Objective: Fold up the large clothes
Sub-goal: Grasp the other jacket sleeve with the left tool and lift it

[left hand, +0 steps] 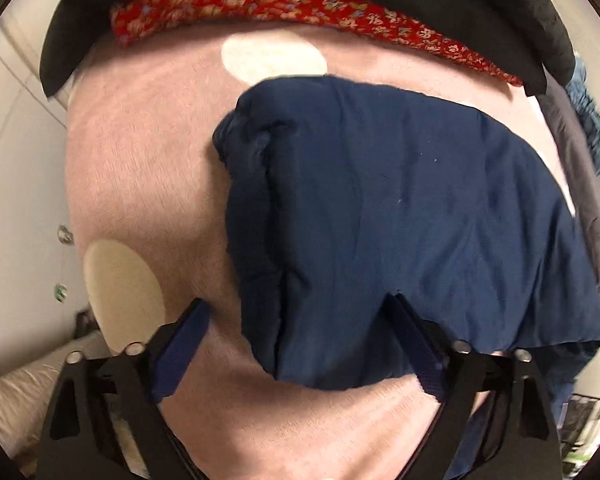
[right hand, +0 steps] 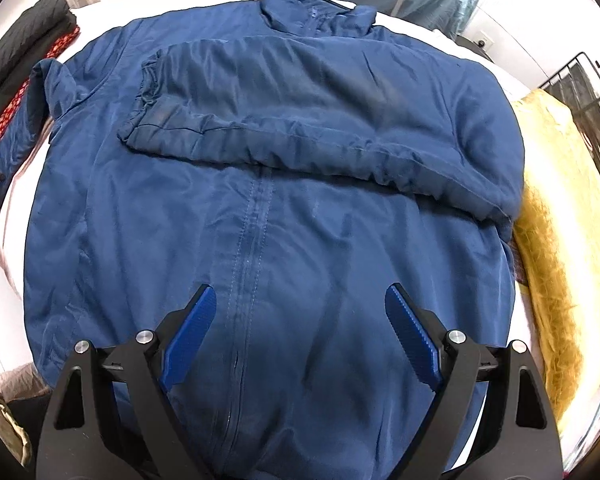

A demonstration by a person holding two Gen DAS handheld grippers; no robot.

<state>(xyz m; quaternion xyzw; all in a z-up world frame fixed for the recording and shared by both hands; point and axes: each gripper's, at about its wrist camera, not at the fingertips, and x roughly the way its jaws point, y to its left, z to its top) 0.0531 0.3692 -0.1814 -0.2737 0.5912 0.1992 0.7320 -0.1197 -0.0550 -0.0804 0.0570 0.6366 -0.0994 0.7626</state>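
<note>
Left gripper (left hand: 298,312): jaws apart, straddling edge of navy sleeve (left hand: 400,216), not pinching, above pink bedcover (left hand: 140,152). Right gripper (right hand: 300,304): jaws spread wide, empty, over blue jacket (right hand: 260,240) near zipper; other sleeve folded across chest.

Both my wrist views look steeply down, close over the bed.
Left sees a sleeve (left hand: 400,216); right sees the whole blue jacket (right hand: 268,240), which they share.
</note>
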